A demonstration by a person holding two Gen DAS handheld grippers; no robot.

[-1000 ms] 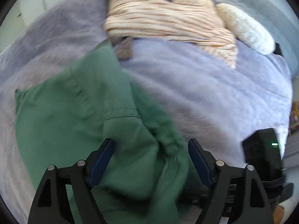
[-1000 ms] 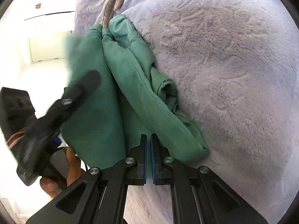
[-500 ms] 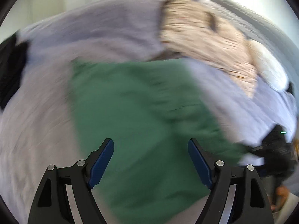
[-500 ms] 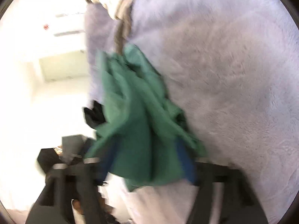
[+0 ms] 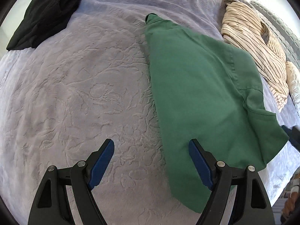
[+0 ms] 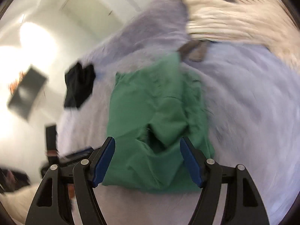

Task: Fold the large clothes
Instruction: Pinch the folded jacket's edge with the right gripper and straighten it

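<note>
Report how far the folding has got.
Done: the green garment lies folded over on the lavender blanket, and both grippers, left and right, are open and empty. Left: possibly more folds on it, then maybe the black garment and striped one.

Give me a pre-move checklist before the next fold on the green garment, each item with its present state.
1. Left gripper open, nothing between the pads: ok.
2. Right gripper open, its jaws have just been opening, cloth released: ok.
3. Green garment lying on the lavender blanket: ok.
4. Garment flat, no bunching: not ok, rumpled folds near the right gripper.
5. Black garment and striped garment apart from the green one: black ok, striped cannot tell.
</note>
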